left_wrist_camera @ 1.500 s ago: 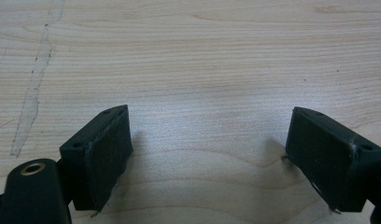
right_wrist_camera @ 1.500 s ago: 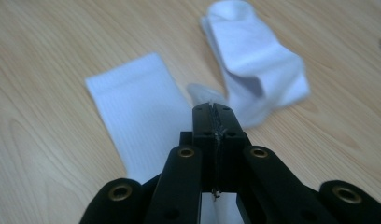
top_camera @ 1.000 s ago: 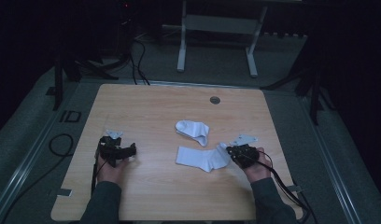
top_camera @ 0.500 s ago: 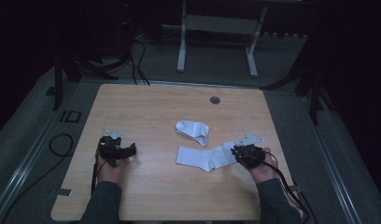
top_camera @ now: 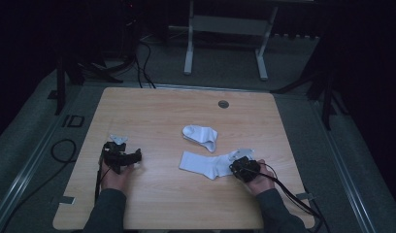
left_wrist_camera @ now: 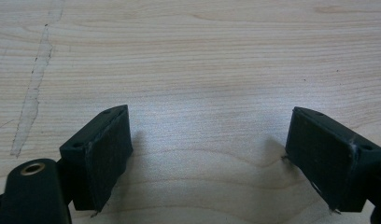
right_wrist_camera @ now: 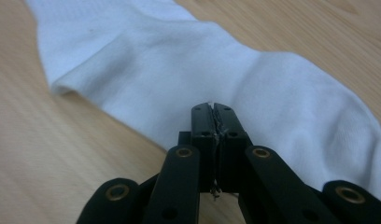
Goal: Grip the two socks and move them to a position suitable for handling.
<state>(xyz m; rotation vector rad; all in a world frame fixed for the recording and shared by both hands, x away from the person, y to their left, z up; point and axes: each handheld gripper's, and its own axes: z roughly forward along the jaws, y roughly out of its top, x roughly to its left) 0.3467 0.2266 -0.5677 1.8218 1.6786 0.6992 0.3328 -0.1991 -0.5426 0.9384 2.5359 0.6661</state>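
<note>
- Your right gripper: jaws pressed together, a sliver of white fabric pinched at the tips. It's clamped on the flat sock, gripping it at the sock's edge. The jaws have just been closing, with the fabric between them.
- In the high view the right gripper sits at the right end of the flat sock, near the table's front right part, your hand right behind it.
- Your left gripper: jaws wide apart, nothing between them, just bare wood grain below. One pale scuff streak runs across the table off to the side.
- In the high view the left gripper rests low over the table's front left part, well apart from both socks.
- Flat sock lies stretched out, front of centre, running from mid-table toward the right edge.
- Second sock is folded over itself, just behind the flat one, near the table's centre. Whether the two touch, can't tell.
- Round cable grommet near the back edge, right of centre.
- Table otherwise bare light wood.
</note>
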